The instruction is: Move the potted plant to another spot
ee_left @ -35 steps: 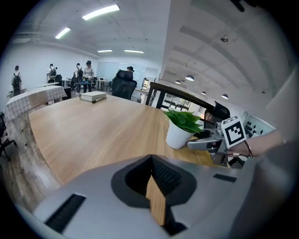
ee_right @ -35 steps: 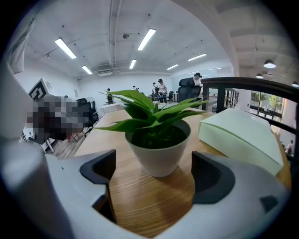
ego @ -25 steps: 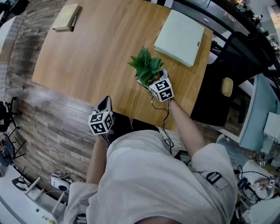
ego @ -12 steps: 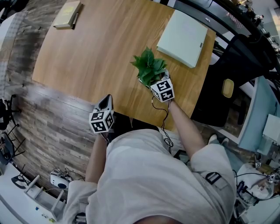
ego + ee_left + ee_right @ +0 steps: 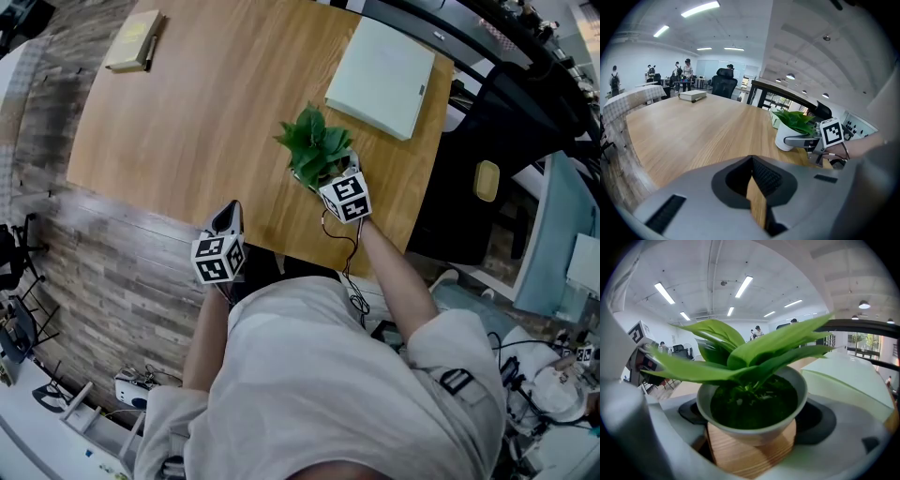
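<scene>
The grasp step is in hand: the right gripper [image 5: 330,176] has its jaws narrowed onto the pot of the plant [image 5: 314,145], pads against both sides, at the near right of the table [image 5: 187,122], just near of a pale box [image 5: 380,66]. The left gripper [image 5: 225,225] hangs at the near edge, jaws all but together on nothing. Next, I judge, comes a straight lift and a level carry to bare wood on the left; no brand or readable writing shows, only the cubes' square markers.
</scene>
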`<state>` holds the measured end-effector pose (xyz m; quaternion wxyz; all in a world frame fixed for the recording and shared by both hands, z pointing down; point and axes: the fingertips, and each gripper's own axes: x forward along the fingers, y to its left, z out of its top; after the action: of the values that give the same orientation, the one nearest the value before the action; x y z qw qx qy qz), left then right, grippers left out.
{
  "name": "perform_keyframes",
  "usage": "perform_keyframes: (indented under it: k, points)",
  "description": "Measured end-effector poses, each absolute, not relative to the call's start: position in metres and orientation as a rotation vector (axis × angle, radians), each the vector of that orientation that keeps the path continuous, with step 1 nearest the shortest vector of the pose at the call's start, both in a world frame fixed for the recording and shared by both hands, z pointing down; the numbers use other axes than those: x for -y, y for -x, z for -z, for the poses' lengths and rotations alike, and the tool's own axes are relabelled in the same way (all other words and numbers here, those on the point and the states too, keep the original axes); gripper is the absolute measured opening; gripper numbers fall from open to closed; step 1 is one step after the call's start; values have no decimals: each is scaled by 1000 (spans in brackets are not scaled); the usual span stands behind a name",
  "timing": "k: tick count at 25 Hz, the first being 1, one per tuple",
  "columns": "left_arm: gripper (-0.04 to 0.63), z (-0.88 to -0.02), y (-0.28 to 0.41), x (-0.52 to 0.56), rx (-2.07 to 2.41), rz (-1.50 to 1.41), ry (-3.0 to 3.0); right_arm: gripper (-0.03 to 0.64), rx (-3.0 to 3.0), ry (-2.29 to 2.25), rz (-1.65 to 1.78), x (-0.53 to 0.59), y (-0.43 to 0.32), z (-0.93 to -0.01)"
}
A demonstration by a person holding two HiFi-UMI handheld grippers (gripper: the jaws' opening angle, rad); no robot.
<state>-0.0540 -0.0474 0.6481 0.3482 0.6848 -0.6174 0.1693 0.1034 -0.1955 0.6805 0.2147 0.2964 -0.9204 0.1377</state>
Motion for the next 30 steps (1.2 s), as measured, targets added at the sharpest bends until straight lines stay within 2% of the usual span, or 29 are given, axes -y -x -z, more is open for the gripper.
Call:
perform_keyframes:
  k: [23, 30]
  points:
    - [12, -574, 40, 80, 1723, -302, -1921, 523, 2761, -830, -220, 182, -98, -555]
    - [12, -563, 66, 84, 1717, -278, -1937, 523, 2765, -808, -225, 175, -72, -541]
